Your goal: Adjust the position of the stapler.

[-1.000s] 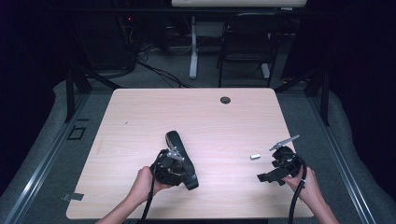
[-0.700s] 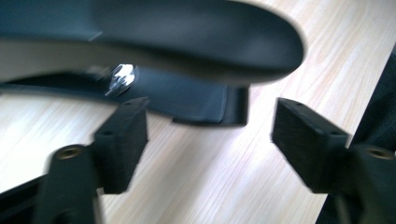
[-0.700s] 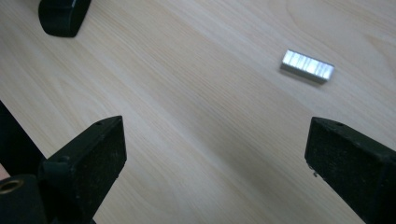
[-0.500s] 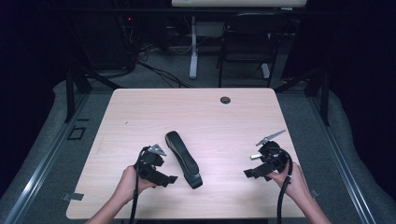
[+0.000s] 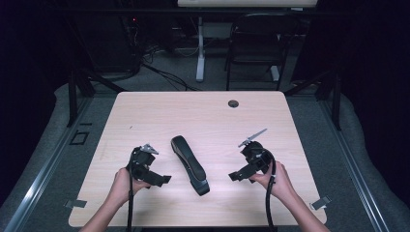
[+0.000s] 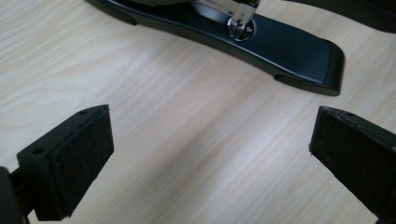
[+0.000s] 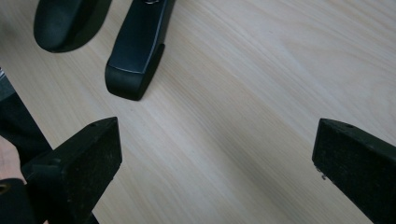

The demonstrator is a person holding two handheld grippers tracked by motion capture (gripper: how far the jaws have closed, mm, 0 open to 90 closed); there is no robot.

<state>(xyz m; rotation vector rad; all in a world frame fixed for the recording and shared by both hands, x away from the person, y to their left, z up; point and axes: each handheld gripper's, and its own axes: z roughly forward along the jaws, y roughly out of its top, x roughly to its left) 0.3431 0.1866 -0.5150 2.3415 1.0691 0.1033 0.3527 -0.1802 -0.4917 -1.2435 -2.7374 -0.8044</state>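
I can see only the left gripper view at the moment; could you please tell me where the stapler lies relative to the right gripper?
Observer: In the high view the stapler lies flat between both grippers; the right gripper is apart from it, to its right.
Operator: Thank you. Is that gripper holding anything?
Observer: No, its jaws stand wide open over the bare table. The left gripper has just been opening its jaws, with nothing between them.

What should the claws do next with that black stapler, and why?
Probably nothing more than rest on the table. The black stapler lies flat and alone on the table, between the two claws. The left claw has just been opening, with nothing between its jaws, and the right claw is open and empty too.
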